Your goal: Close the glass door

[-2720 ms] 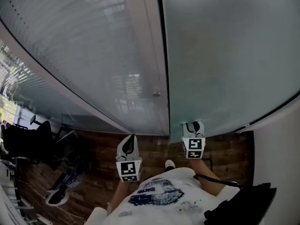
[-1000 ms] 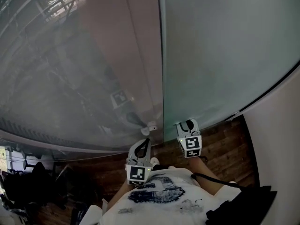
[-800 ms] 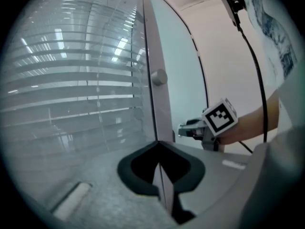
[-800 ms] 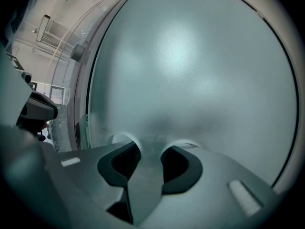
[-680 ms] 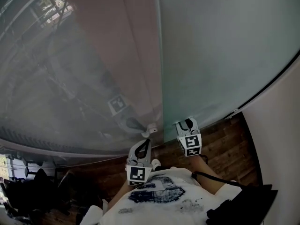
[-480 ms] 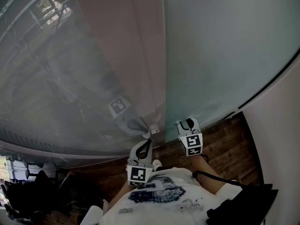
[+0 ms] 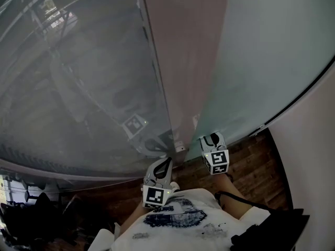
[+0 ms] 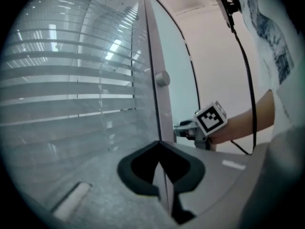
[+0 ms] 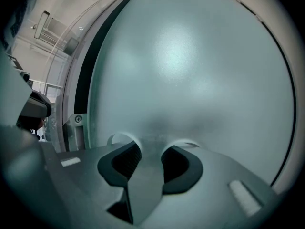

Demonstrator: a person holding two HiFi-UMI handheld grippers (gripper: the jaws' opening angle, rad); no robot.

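Observation:
The glass door (image 7: 94,88) with faint horizontal stripes fills the left of the head view; its pale frame edge (image 7: 183,61) runs down to a small round knob (image 7: 179,148). My left gripper (image 7: 166,161) reaches that edge just below the knob. In the left gripper view the door's edge (image 8: 153,80) runs straight down between the jaws of my left gripper (image 8: 161,159), which are shut on it, under the knob (image 8: 162,78). My right gripper (image 7: 212,138) points at the fixed frosted panel (image 7: 261,46). Up close, my right gripper (image 9: 151,151) stands open and empty near the frosted glass (image 9: 190,70).
Dark wooden floor (image 7: 251,161) lies under the panels. A white wall (image 7: 314,156) closes the right side. An office chair (image 7: 31,218) shows dimly at the lower left behind the glass. A black bag (image 7: 272,234) hangs at the person's right side.
The door has swung, and its pale frame edge now spreads further right over the frosted panel. My left gripper stays on the edge, slightly rolled. My right gripper has kept its place.

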